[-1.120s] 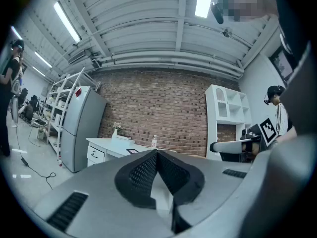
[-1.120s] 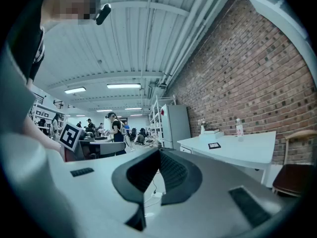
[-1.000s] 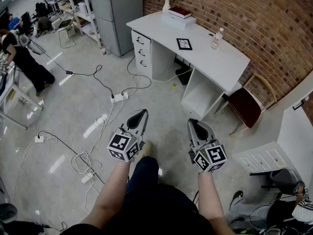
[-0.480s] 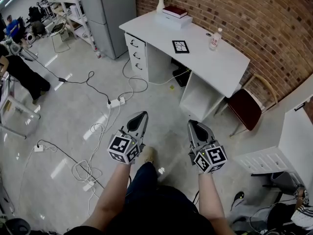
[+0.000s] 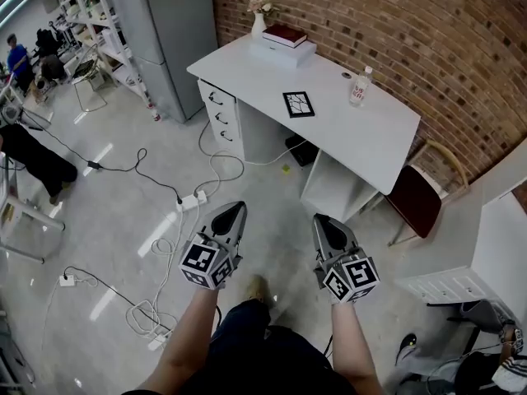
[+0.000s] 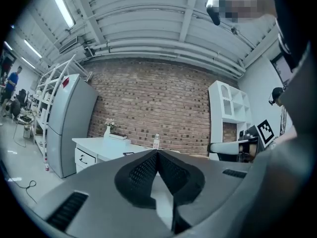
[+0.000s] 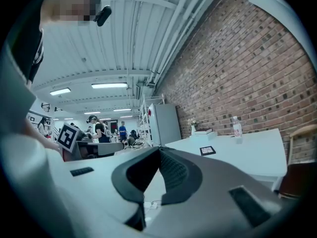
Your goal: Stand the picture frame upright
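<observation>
1. Picture frame (image 5: 298, 104): black-edged, lying flat on its back on the white desk (image 5: 362, 134), roughly mid-desk and close to the front edge in the head view.
2. Left gripper (image 5: 239, 206): held level above the floor, well apart from the desk. Its jaws are pressed together with nothing between them, as the left gripper view shows. From their tip the frame sits at about 1 o'clock in the head view.
3. Right gripper (image 5: 319, 219): held level beside the left one, the two apart from each other. Its jaws are likewise closed tip to tip and empty. From their tip the frame sits at about 12 o'clock in the head view. In the right gripper view the frame shows low on the desk top at roughly 2 o'clock from the jaw tip.
4. Neither pair of jaws touches the frame or the desk; open floor lies between them.
5. Other things on the desk, placed from the frame in the head view:
   - a water bottle (image 5: 360, 86) stands between 2 and 3 o'clock;
   - a dark red book (image 5: 285, 34) on a white box is at 12 o'clock;
   - a vase with flowers (image 5: 258, 19) stands just past it at 11 o'clock.
6. Chair (image 5: 416, 192) with a dark red seat stands at the desk's right end, by the brick wall (image 5: 395, 23).
7. Power strip (image 5: 191, 202) and loose cables lie on the floor at 10 o'clock from the left gripper.
</observation>
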Available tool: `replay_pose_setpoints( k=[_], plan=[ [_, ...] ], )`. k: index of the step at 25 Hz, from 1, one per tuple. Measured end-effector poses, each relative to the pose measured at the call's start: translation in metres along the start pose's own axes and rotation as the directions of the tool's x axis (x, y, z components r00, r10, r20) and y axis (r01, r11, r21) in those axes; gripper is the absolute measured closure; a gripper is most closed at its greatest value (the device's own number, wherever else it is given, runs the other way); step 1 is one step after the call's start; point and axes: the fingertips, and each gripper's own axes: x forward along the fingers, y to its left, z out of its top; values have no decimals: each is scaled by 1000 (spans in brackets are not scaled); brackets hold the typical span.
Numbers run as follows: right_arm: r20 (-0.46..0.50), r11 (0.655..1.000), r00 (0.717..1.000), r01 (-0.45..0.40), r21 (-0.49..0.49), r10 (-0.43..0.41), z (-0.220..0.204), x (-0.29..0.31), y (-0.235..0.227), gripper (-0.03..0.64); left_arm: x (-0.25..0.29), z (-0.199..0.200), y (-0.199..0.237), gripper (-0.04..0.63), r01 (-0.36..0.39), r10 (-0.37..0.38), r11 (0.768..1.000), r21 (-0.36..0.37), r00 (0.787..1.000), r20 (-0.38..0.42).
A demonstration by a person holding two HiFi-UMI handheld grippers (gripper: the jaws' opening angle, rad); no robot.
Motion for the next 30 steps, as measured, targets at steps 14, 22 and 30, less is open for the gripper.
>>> replay_pose_setpoints(
  k=[14, 22, 30],
  plan=[
    [4, 999, 999, 46, 17, -46, 3, 112, -53, 612, 97, 12, 91, 589, 70, -70, 997, 9, 998, 2],
    [-6, 998, 998, 58, 22, -57, 2, 151, -57, 612, 114, 14, 129, 589, 67, -67, 998, -9, 998, 11],
    [-28, 995, 996, 91, 50, -89, -9, 158, -73, 612, 127, -4, 138, 589, 78, -78, 996, -32, 997, -15]
  ],
)
